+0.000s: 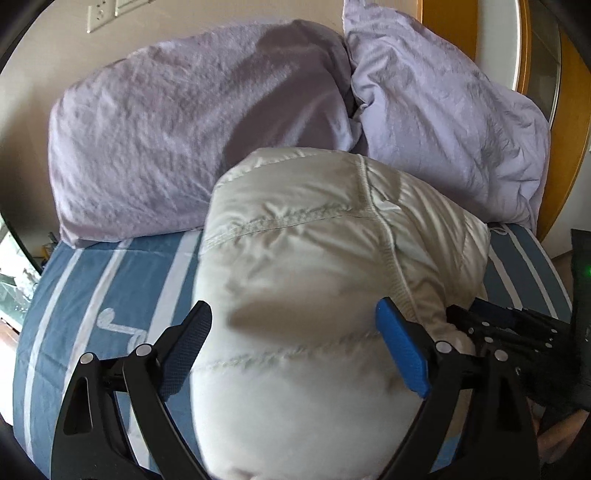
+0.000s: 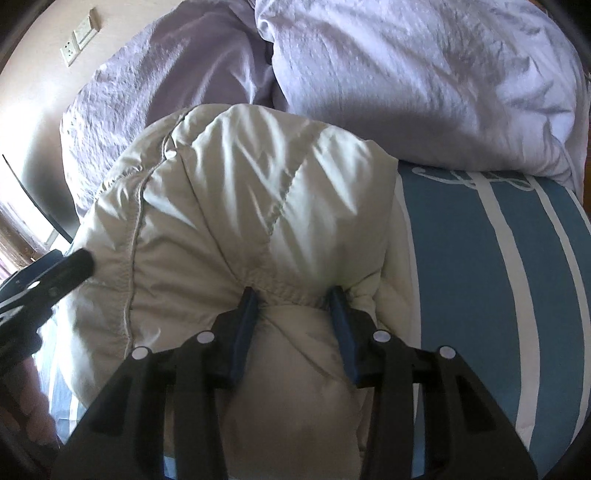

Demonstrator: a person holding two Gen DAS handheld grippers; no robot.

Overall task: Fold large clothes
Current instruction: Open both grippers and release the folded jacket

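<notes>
A puffy off-white quilted jacket (image 1: 295, 240) lies bunched in a thick roll on the blue-and-white striped bed sheet (image 1: 92, 295). My left gripper (image 1: 293, 306) stands wide open astride the jacket's near end, its blue pads on either side of the bulge. The right gripper (image 2: 292, 291) is shut on a gathered fold of the jacket (image 2: 221, 184) at a stitched seam, and the fabric puckers between its pads. In the left wrist view the right gripper (image 1: 517, 332) shows at the right edge. The left gripper's finger (image 2: 66, 266) appears at the left of the right wrist view.
Two lilac pillows (image 1: 166, 129) (image 1: 443, 110) lie across the head of the bed just beyond the jacket. A beige wall with sockets (image 1: 98, 14) is behind them, and wooden furniture (image 1: 572, 147) stands at the right. Striped sheet (image 2: 461, 258) shows beside the jacket.
</notes>
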